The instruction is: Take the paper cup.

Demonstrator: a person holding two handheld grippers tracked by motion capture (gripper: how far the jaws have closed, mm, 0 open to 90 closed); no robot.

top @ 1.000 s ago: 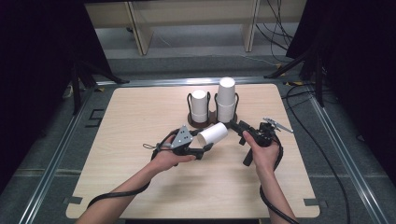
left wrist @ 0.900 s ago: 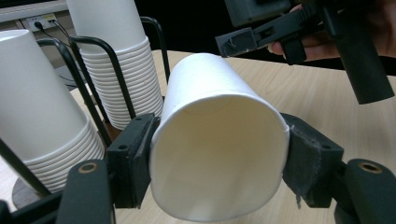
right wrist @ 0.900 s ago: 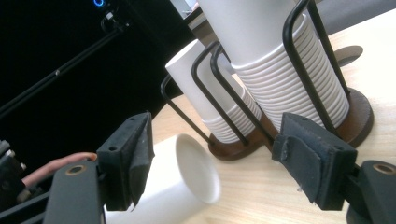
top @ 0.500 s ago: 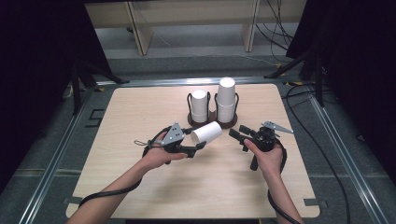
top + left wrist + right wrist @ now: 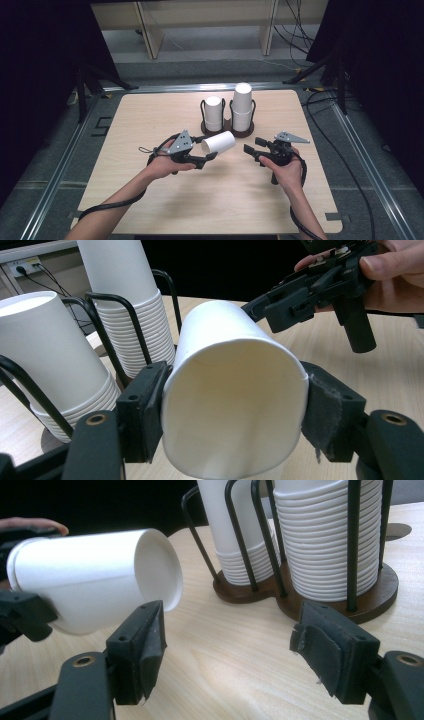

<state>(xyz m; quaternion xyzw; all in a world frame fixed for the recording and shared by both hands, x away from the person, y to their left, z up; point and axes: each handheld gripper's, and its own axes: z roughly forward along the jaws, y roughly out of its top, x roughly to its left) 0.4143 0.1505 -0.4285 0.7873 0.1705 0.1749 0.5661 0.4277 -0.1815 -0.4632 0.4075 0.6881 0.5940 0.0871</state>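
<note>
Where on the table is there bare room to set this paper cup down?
The paper cup is held in the left tongs. The table is bare left of the cup rack, and also across the near strip in front of both hands. It is crowded at the rear middle, where the rack holds two cup stacks, and between the two tongs.

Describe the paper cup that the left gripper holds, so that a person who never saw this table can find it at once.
On the wooden table, find the dark cup holder with two stacks of white cups. In front of it, the left gripper clamps a single white paper cup by its rim end. Unlike the stacked cups, it lies on its side, off the table.
</note>
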